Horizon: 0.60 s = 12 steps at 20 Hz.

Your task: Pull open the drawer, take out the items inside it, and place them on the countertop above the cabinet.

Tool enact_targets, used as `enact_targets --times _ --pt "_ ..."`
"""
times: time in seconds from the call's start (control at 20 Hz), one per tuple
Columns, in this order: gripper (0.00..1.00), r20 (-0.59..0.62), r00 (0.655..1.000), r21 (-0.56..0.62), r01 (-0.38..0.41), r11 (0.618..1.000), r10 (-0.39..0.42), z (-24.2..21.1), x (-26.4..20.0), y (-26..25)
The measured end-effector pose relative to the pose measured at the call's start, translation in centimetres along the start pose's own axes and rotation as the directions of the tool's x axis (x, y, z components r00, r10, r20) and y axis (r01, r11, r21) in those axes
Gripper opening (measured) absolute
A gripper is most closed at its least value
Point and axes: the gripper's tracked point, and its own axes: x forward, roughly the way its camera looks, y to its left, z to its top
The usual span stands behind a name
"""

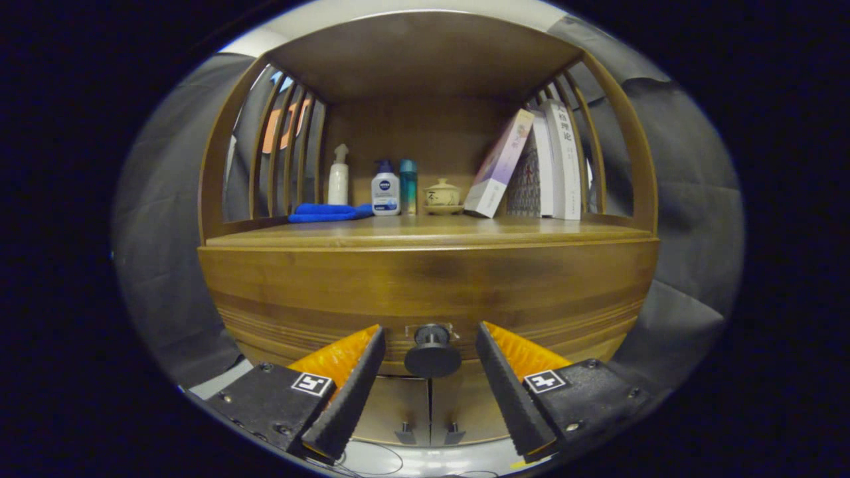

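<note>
1. Gripper [430, 332] open, fingers spread wide to either side of the knob [432, 352]; neither finger touching it; knob between the fingertips, a clear gap on each side.
2. Knob dark, round, fixed at the middle of the drawer [425, 292] front; small pale patch on the wood just behind its stem.
3. Drawer shut, flush with the cabinet [219, 279]; wide wooden front with darker grain bands running across; contents hidden.
4. Below the drawer, two doors [425, 405] meeting at a centre seam, each with a small dark handle near the bottom, just either side of the seam.
5. Countertop [531, 232] directly above the drawer, beyond the fingers, roofed by a wooden top and flanked by curved slatted sides.
6. At the back of the countertop, from left to right: blue cloth [329, 212] lying flat; white spray bottle [338, 176] upright behind it; white pump bottle [385, 188] with a dark cap, touching the cloth's end; teal tube [408, 186] upright just beside the pump bottle; small lidded cup [441, 194] on a saucer.
7. Right of the cup, books [551, 159]; nearest one leaning leftward against the rest, the others close to upright against the right slats.
8. Front part of the countertop bare wood.
9. Pale floor [425, 461] under the cabinet, thin cable lying on it between the fingers.
</note>
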Motion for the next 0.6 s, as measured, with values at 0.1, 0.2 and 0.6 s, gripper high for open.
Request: enact_targets --times 0.1,0.2,0.6 --pt "0.86 0.01 1.0 -0.008 0.013 1.0 -0.013 0.0 0.4 -0.1" --pt "0.76 -0.011 1.0 -0.014 0.025 1.0 -0.026 -0.7 1.0 -0.4" --pt "0.46 -0.03 0.999 0.009 0.04 0.999 -0.04 -1.1 1.1 -0.8"
